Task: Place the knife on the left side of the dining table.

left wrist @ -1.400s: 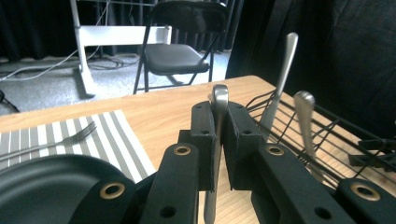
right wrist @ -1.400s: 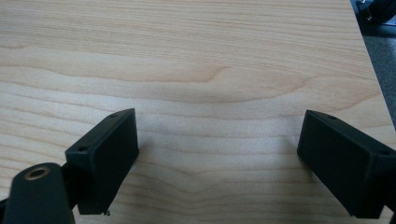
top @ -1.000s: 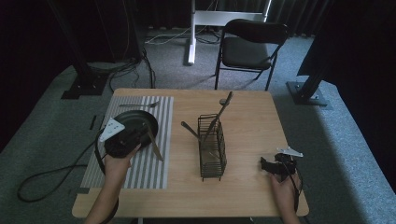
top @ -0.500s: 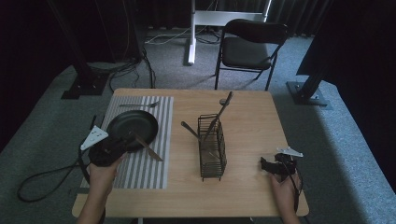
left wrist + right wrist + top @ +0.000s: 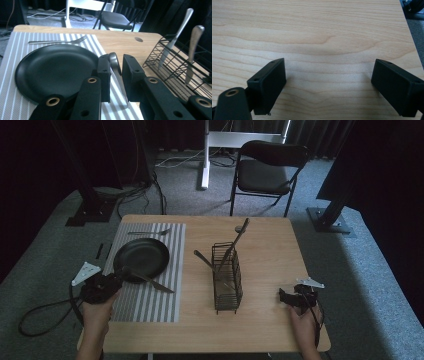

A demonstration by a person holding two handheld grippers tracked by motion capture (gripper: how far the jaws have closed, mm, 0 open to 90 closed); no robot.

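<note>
Steel knife [image 5: 115, 65] between left fingers [image 5: 105, 75], fork [image 5: 58, 40] behind

Right gripper [image 5: 328, 86]: jaws spread wide, nothing between them.
Table [image 5: 317, 37]: bare pale wood grain beneath the jaws.

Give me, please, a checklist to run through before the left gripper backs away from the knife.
1. Knife down on the placemat at the edge of the plate: ok.
2. Left gripper free of the knife: cannot tell; its jaws have just been opening, with the knife between them.
3. Fork flat on the placemat beyond the plate: ok.
4. Right gripper open over bare table: ok.
5. Rack upright, apart from the placemat: ok.
</note>
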